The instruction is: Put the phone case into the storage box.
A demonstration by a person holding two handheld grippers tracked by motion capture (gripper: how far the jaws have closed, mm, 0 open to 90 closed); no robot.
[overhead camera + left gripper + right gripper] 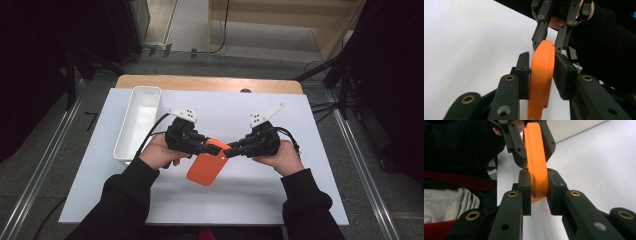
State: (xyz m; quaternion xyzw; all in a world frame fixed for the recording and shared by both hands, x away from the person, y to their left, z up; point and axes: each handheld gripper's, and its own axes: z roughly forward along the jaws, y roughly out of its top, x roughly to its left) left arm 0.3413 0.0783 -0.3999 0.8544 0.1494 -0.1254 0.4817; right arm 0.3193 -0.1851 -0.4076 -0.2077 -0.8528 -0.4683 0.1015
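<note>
— Hanging over the white mat (280, 200), near its middle, is the orange case (205, 167); it slopes down toward the person from its upper end, which sits between the two grippers.

— Who has it?

— The right gripper (231, 148) pinches that upper end. In the right gripper view its pads press flat on both faces of the case (535, 165), with no gap on either side.

— And the left gripper (209, 144)?

— It straddles the same end from the opposite side. In the left gripper view the case (541, 75) stands edge-on between its jaws. The left pad (523, 72) lies against it, and the right pad (562, 75) seems just off the surface lower down. I would call its jaws slightly spread around the case, not clamped.

— How do the two grippers stand?

— Tip to tip, nearly touching, each held in a hand (160, 152) in a black sleeve.

— Anything else on the table?

— A white bin (137, 125) lies lengthwise along the mat's left edge, well apart from the case. Bare wood of the table (210, 83) shows beyond the mat's far edge.
</note>
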